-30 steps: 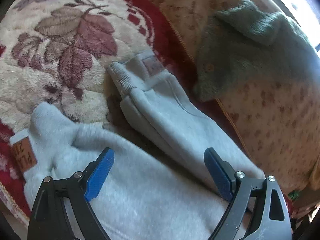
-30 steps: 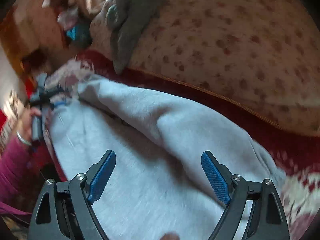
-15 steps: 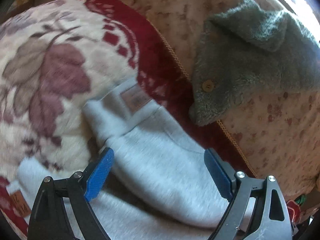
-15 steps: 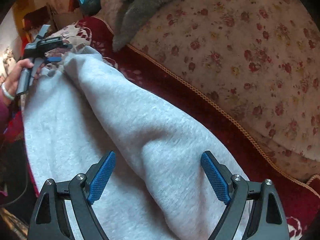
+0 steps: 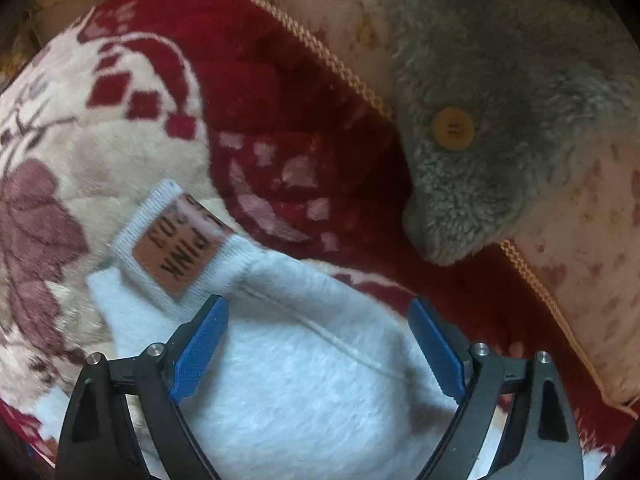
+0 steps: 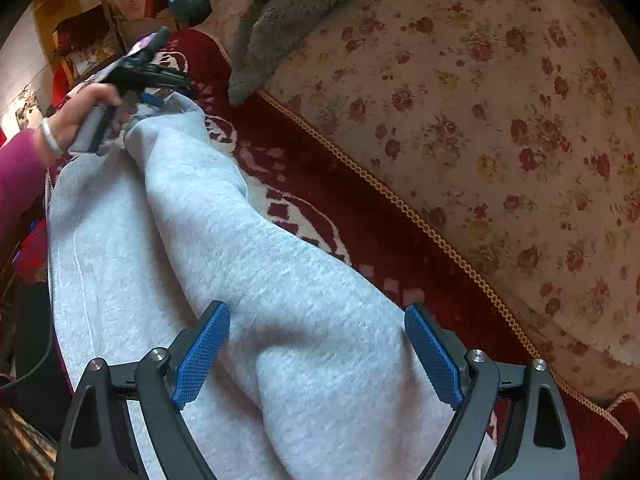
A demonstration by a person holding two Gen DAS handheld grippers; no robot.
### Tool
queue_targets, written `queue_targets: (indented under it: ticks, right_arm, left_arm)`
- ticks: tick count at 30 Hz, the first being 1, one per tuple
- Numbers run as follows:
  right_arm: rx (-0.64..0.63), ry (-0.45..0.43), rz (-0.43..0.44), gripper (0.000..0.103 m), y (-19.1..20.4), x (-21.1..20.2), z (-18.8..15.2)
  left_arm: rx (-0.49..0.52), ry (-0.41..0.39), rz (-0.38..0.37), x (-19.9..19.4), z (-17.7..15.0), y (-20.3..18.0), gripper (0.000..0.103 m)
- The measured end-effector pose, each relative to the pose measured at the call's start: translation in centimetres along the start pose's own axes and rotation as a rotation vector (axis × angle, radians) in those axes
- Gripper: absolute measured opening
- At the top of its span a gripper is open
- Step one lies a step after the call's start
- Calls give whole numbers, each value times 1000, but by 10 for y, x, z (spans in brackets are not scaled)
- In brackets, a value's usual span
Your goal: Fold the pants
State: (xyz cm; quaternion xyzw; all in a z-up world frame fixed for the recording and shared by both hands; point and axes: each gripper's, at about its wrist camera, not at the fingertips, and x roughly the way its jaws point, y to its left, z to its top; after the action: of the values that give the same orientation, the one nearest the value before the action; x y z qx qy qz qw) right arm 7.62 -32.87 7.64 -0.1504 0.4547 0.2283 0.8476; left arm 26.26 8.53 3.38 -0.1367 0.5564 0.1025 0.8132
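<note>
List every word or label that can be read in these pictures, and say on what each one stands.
"PINK": on the brown patch sewn to the cuff of the grey pants, seen upside down.
A second word on the same patch: too blurred to read.
Right wrist view: no readable text.
</note>
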Motion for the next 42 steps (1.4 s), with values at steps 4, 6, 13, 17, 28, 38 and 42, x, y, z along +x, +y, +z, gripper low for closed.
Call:
queue_targets:
  ticks: [4,6,13,17,28,38,42]
  right_arm:
    - [18,-5,22,93,-6,4,-4]
    - [26,-7,30,93,-9,5,-5]
    - [54,-26,32,93,-18,-4,-12]
    - [51,-40,19,93,-19,-11,-14]
    - [-179,26,-27,94,16,7,0]
    - [-173,17,-76,26,35,-1,2]
    - [-184,-56,-137,23,53,-44,-3]
  left_arm:
    - [-3,36,101,18,2,-9,91]
    - [0,76,125,28,3,-12,91]
    - [-15,60,22,21,-10,14,31]
    - [-37,40,-94,1,-25,33,12]
    - [-21,-90,-270,-78,-54,67,9]
    - [-48,-157,-348,-132,-51,79,9]
    - [-55,-206,-426,-155,-56,89,9]
